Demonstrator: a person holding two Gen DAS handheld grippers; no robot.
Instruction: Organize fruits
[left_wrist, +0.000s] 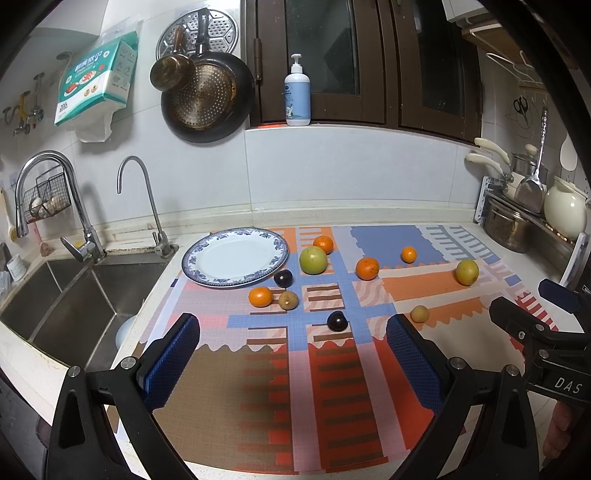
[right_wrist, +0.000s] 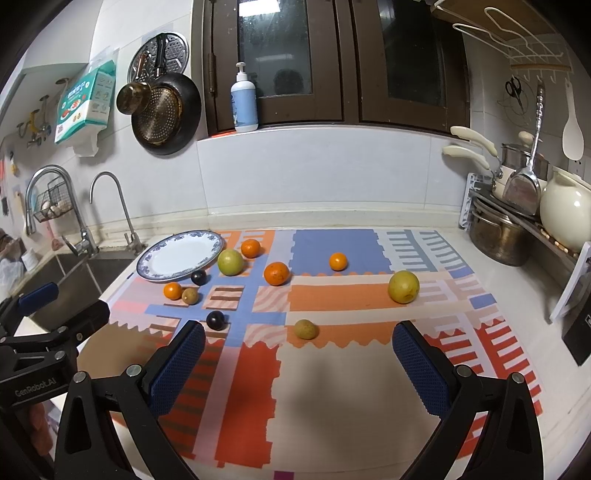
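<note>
An empty blue-rimmed white plate rests at the mat's far left corner. Around it lie several loose fruits: a green apple, oranges, dark plums, a yellow-green fruit and a small brownish fruit. My left gripper hovers open above the mat's near part, just short of a plum. My right gripper is open too, with the small brownish fruit just beyond its fingertips. Neither holds anything.
A patterned mat covers the counter. A steel sink with two taps lies left. A rack with pots and a cream jug stands right. Pans hang on the wall; a pump bottle sits on the sill.
</note>
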